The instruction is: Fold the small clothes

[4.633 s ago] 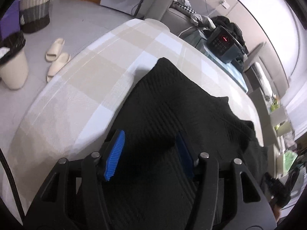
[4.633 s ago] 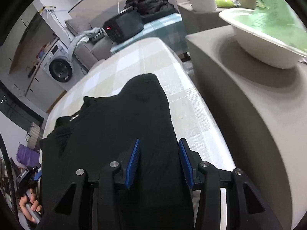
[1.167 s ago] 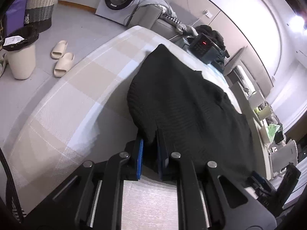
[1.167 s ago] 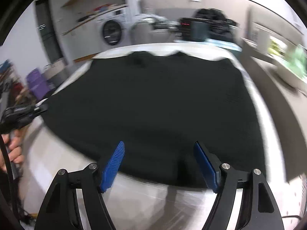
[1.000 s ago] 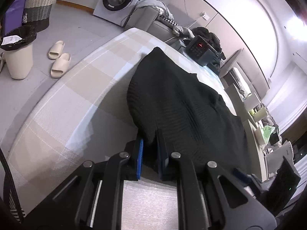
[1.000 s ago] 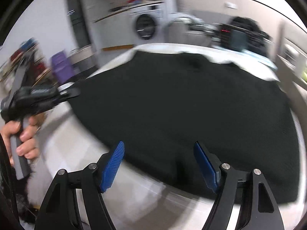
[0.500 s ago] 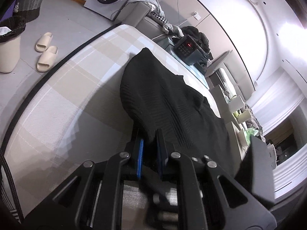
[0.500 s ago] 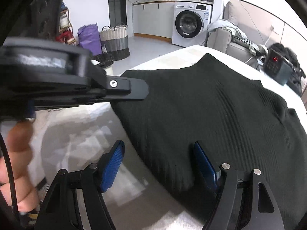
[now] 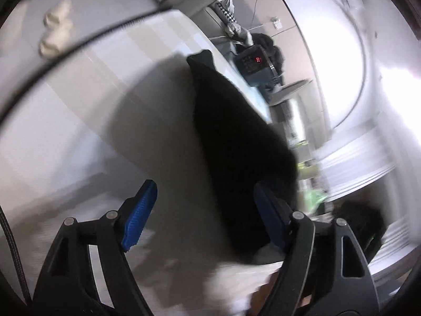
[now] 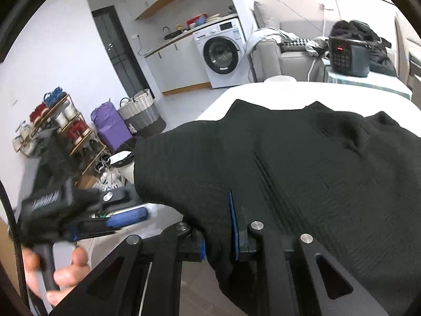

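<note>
Your right gripper [image 10: 218, 226] has just been closing and now pinches the near hem of the black knit garment [image 10: 302, 168], the blue pads pressed into a bunched fold of the cloth. Your left gripper [image 9: 205, 210] has just been opening — its jaws stand wide with nothing pressed between them, and the dark cloth [image 9: 236, 131] lies just inside its right-hand finger without being squeezed. From your right wrist, the garment spreads from the pads out across the pale checked table [image 10: 276, 89], its near-left corner lifted and hanging past the table's edge. Your left hand [image 10: 55, 276] shows at the lower left of that view, blurred, wrapped round its gripper's handle. Beyond the table stand a washing machine [image 10: 221, 52], a woven basket [image 10: 142, 113] beside a purple bag [image 10: 110, 123], and a dark appliance with a red display [image 10: 347, 55] — all well apart from the cloth.
</note>
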The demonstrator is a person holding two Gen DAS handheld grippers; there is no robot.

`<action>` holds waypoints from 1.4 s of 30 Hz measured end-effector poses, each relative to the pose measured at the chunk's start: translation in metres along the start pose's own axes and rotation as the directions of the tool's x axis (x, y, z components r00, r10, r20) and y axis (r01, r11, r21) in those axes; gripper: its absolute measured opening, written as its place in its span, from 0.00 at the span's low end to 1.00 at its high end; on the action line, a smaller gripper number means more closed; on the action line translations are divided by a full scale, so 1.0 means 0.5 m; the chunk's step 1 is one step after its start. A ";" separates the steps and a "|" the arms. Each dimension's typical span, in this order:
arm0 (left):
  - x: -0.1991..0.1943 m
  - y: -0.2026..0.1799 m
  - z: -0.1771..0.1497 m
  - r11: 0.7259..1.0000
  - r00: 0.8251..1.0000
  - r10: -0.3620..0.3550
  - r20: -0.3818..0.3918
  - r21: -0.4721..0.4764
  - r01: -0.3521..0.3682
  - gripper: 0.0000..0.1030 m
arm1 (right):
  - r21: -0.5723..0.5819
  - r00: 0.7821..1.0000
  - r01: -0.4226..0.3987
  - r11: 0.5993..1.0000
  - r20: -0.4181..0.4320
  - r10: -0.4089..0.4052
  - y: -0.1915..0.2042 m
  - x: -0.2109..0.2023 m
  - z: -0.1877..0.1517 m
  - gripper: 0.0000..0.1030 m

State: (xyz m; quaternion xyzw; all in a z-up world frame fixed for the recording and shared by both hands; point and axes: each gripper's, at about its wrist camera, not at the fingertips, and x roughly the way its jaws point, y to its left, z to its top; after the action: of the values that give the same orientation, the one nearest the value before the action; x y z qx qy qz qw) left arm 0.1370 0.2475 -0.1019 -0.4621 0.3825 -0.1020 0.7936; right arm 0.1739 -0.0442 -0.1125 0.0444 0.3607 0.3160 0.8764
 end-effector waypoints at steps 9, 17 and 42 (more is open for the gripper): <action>-0.006 0.003 0.027 0.993 0.994 -0.107 0.008 -0.055 0.107 0.76 | 0.017 0.999 0.003 1.000 -0.034 -0.002 -0.011 -0.001 -0.027 0.14; 0.045 -0.031 0.084 0.995 0.995 -0.094 -0.018 -0.034 0.093 0.77 | -0.063 0.998 0.006 0.998 -0.060 -0.010 0.019 0.013 -0.046 0.14; 0.198 -0.131 0.128 0.993 0.995 0.001 -0.103 0.116 0.011 0.08 | -0.043 0.991 -0.097 0.994 -0.093 0.093 -0.044 -0.037 -0.067 0.44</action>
State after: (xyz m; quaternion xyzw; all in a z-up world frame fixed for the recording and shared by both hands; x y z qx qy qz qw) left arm 0.2624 0.2026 -0.0816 -0.4102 0.4151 -0.1499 0.7981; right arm 0.1532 -0.0774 -0.1329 0.0263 0.3902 0.3674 0.8438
